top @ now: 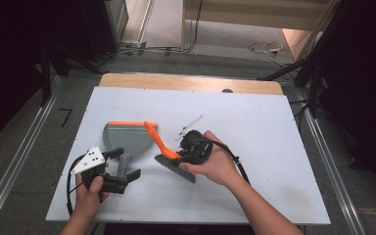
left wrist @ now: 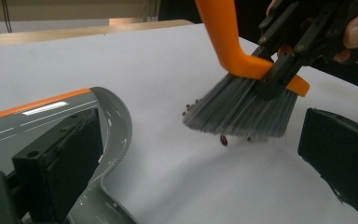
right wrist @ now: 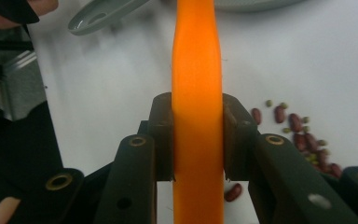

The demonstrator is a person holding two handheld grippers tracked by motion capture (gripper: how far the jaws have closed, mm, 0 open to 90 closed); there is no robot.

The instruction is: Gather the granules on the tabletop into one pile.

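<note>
Glossy orange plastic brush (right wrist: 197, 116), stiff grey bristles (left wrist: 242, 109), matt grey plastic dustpan (top: 127, 139), smooth white table (top: 254, 127)

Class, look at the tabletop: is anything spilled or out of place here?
Yes. Loose red and green beans lie scattered on the white table beside the brush, which the right gripper holds by its orange handle. They are not in the dustpan.

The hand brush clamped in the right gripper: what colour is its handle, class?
Bright orange handle, above grey bristles; the right gripper view shows it best.
</note>
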